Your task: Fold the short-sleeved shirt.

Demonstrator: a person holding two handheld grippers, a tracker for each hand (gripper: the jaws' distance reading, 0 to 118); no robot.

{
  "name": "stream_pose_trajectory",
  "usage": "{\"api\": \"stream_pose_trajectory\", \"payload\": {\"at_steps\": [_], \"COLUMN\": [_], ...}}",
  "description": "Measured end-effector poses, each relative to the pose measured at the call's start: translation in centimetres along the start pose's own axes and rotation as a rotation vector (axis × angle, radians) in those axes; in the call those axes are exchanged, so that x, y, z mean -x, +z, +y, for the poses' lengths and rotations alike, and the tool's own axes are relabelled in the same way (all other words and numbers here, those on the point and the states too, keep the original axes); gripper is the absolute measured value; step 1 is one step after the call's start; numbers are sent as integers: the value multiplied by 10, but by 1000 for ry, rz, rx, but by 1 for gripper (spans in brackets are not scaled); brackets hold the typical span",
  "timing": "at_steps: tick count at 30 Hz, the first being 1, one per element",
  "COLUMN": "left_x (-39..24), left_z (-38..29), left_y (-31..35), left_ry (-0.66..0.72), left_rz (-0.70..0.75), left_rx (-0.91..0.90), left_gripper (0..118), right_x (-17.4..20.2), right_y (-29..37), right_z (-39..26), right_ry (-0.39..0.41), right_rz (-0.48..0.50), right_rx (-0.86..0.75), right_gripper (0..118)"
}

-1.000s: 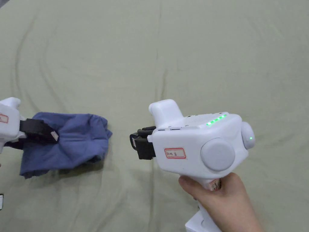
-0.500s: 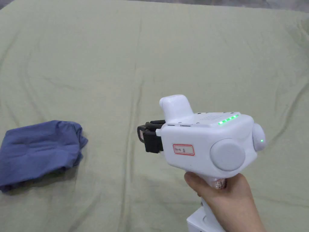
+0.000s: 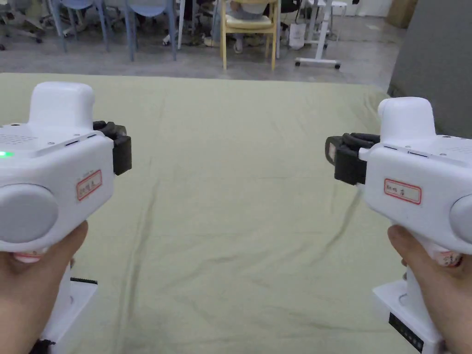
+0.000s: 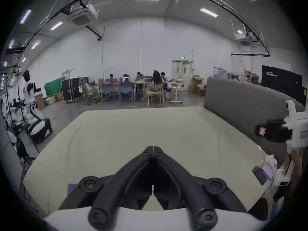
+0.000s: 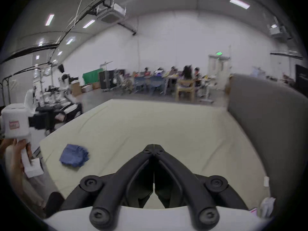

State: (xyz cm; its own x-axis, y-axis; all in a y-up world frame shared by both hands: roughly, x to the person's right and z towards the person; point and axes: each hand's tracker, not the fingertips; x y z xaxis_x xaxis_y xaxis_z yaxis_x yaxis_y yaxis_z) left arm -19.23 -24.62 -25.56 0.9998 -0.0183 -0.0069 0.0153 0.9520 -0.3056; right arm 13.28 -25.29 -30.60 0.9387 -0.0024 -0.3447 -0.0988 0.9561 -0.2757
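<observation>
Pale green sheet (image 3: 239,193) covers the whole middle of the head view, with chairs (image 3: 249,27) lined up along the top edge. Left gripper (image 4: 153,148) sits at the bottom centre of its own view, jaws pressed together with nothing between them. Right gripper (image 5: 154,147) is the same deal, jaws closed and empty. Blue shirt (image 5: 74,155) lies bunched in a small bundle on the sheet, lower left of the right gripper view, well apart from both tools.
</observation>
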Motion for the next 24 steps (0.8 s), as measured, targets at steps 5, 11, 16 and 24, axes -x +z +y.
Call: {"api": "stream_pose_trajectory", "payload": {"at_steps": [5,11,16,24], "left_x": [-18,-20,-29,-9], "left_z": [18,39,51,47], "left_y": [14,38,53,50], "left_ry": [-15,-69,-57,0], "left_rz": [48,172,122,105], "left_rx": [-96,-258,-264,-233], "left_gripper": [0,118,118,118], "right_x": [-13,-14,-19,-11], "right_y": [36,44,38,52], "right_z": [27,27,27,34], "right_ry": [78,16,-5,1], "right_rz": [-151,-211,-204,-234], "right_rx": [-185,-250,-269,-271], "right_gripper": [3,118,118,118]}}
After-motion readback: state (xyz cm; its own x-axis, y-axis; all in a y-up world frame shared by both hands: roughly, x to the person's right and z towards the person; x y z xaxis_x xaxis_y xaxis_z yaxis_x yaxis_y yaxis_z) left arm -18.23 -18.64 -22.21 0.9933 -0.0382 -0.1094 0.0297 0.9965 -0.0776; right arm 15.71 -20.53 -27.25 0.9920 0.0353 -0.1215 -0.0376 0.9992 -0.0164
